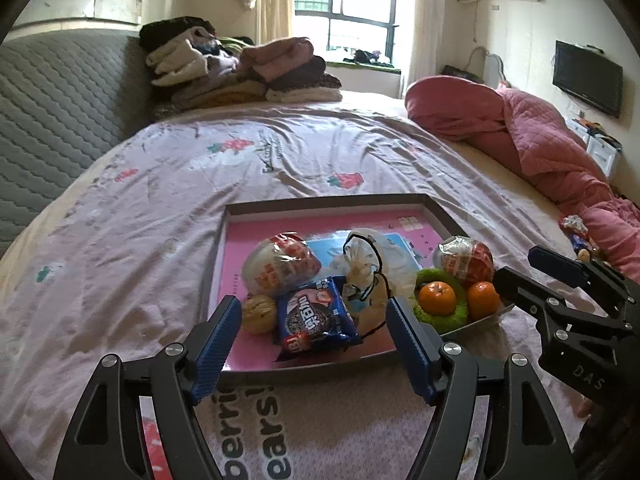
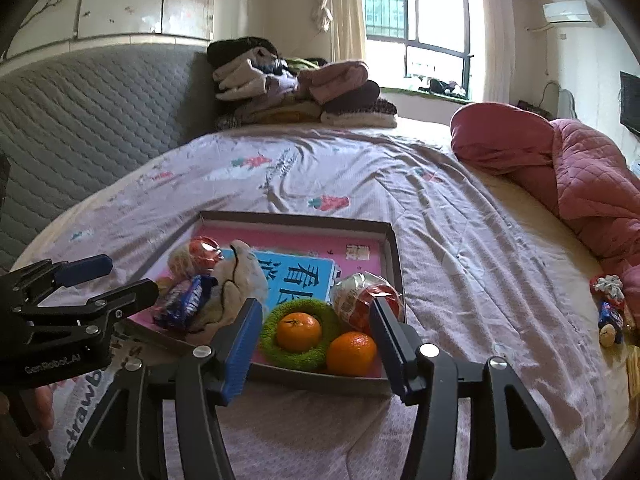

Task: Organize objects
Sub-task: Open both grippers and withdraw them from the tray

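Note:
A shallow box tray (image 1: 328, 202) (image 2: 394, 248) with a pink base lies on the bed. It holds a blue cookie packet (image 1: 316, 318) (image 2: 186, 298), a walnut (image 1: 258, 314), two wrapped buns (image 1: 280, 264) (image 2: 360, 296), a white plastic bag (image 1: 372, 264) (image 2: 236, 280), a green ring (image 1: 440, 316) (image 2: 298, 334) with an orange (image 1: 438, 298) (image 2: 298, 330) in it, and a second orange (image 1: 482, 300) (image 2: 352, 354). My left gripper (image 1: 314, 344) (image 2: 104, 276) is open and empty before the packet. My right gripper (image 2: 314, 344) (image 1: 524, 268) is open and empty before the oranges.
The bed sheet (image 1: 280, 160) spreads around the tray. Folded clothes (image 1: 240, 68) are stacked at the far side by the grey headboard (image 1: 60, 96). A pink quilt (image 1: 540, 136) lies at the right, with small snack items (image 2: 610, 312) near it.

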